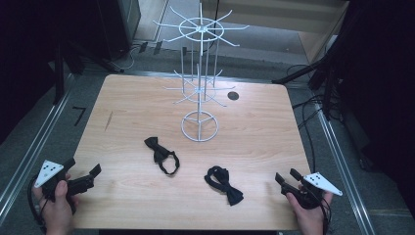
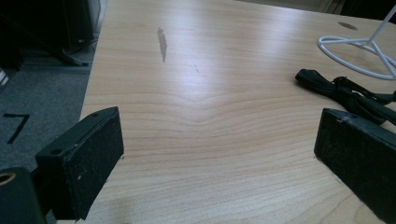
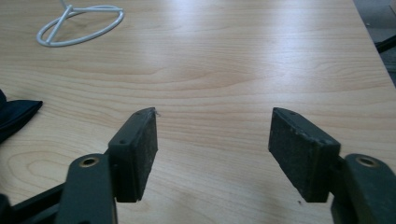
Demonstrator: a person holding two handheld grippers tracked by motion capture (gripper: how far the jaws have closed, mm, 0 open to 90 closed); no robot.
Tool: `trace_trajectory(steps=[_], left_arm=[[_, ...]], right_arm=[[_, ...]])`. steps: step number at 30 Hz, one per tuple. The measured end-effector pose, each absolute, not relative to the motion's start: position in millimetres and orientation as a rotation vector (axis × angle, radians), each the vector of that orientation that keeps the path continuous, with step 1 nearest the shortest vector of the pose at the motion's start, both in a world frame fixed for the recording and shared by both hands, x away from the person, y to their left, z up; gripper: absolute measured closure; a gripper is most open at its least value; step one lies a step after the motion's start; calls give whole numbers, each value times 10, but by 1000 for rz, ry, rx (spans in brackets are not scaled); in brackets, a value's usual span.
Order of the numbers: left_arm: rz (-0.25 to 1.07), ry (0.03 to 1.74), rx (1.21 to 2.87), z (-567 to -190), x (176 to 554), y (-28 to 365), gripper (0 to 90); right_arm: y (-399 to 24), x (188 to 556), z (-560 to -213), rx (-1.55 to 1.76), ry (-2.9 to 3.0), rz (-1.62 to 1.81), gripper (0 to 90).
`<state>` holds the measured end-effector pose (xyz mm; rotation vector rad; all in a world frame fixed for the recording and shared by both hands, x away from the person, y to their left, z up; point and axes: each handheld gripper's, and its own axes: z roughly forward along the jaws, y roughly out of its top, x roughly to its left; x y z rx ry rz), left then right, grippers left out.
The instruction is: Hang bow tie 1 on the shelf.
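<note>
2 black bow ties lie on the worktop (image 1: 127, 103), near the front. The left bow tie (image 1: 161, 154) has its long axis running from far-left to near-right; the right bow tie (image 1: 224, 183) lies the same way, its bow at the near-right end. Bare wood separates them. The white wire rack (image 1: 199, 73) stands behind them, mid-worktop. The left tool (image 1: 85, 178) sits at the near-left edge, jaws wide and empty. The right tool (image 1: 288, 180) sits at the near-right edge, jaws apart, empty.

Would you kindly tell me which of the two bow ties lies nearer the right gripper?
The bow tie nearer the table's front edge; the other bow tie lies farther back, nearer the wire stand.
</note>
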<state>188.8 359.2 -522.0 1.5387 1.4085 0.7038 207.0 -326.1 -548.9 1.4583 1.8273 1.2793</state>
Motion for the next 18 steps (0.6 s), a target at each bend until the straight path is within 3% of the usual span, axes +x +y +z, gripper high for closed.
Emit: trace_trajectory(steps=[18], left_arm=[[725, 1407, 1581, -5218, 1914, 3544, 22]], right_arm=[[-3046, 2049, -5332, 1426, 1822, 1340, 384]])
